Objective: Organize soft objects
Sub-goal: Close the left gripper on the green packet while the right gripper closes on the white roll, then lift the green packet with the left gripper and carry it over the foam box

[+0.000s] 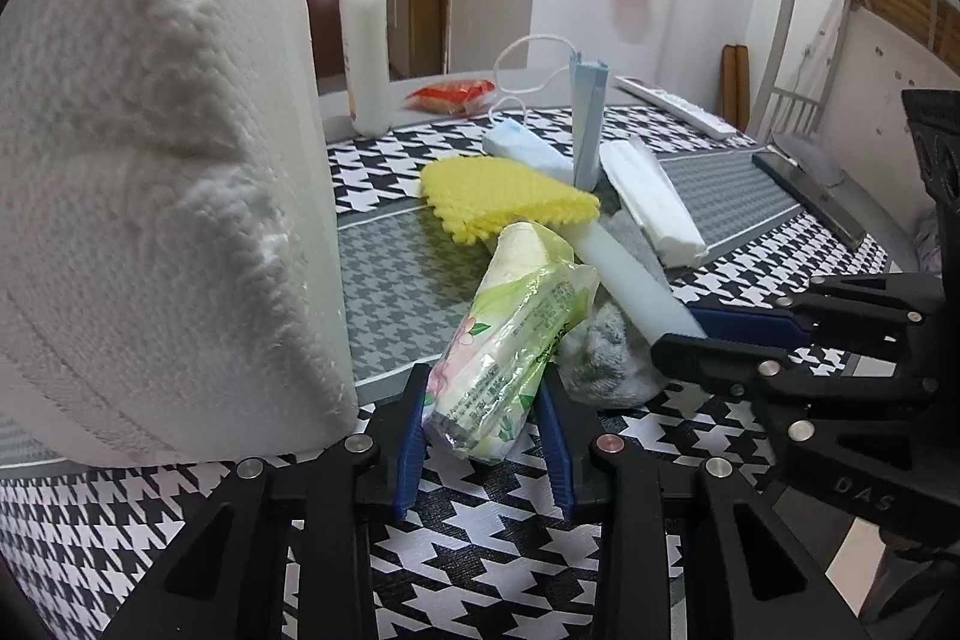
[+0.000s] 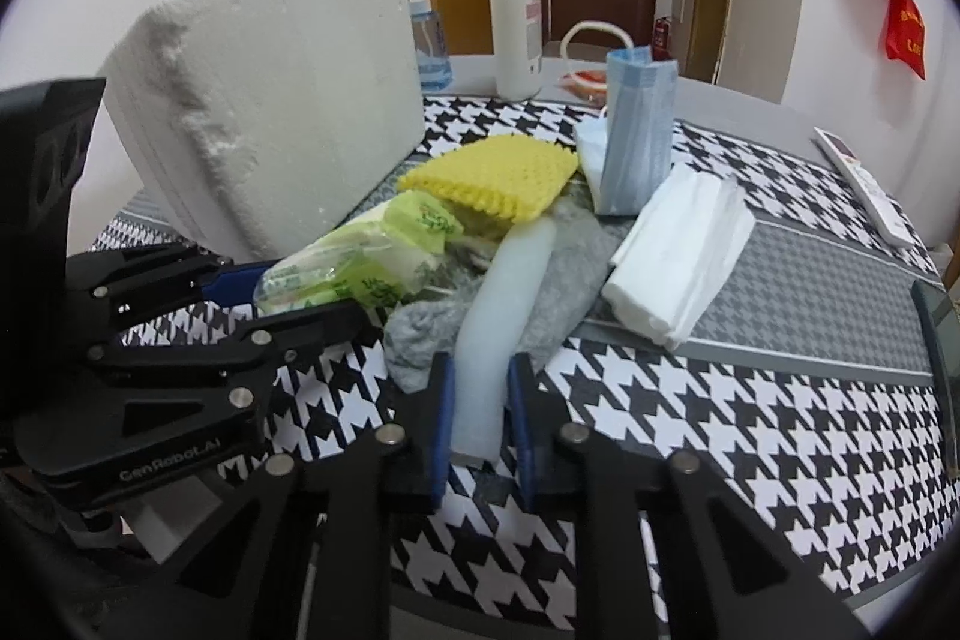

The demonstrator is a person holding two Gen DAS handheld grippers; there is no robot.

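Two grips are set: left tool [image 1: 483,418] clamps the green tissue pack [image 1: 510,340] beside the paper towel roll [image 1: 162,160]; right tool [image 2: 477,418] pinches the white foam strip [image 2: 498,316] further from the roll. Lift slowly, apart.

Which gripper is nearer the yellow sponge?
Hard to separate. The left gripper closes around a green tissue pack just below the yellow sponge; the right gripper clasps a white foam strip alongside.

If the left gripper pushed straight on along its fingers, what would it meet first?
The green-wrapped tissue pack already sits between the left gripper's fingers, so it would meet that first; beyond it probably the yellow sponge cloth, though depth is unclear.
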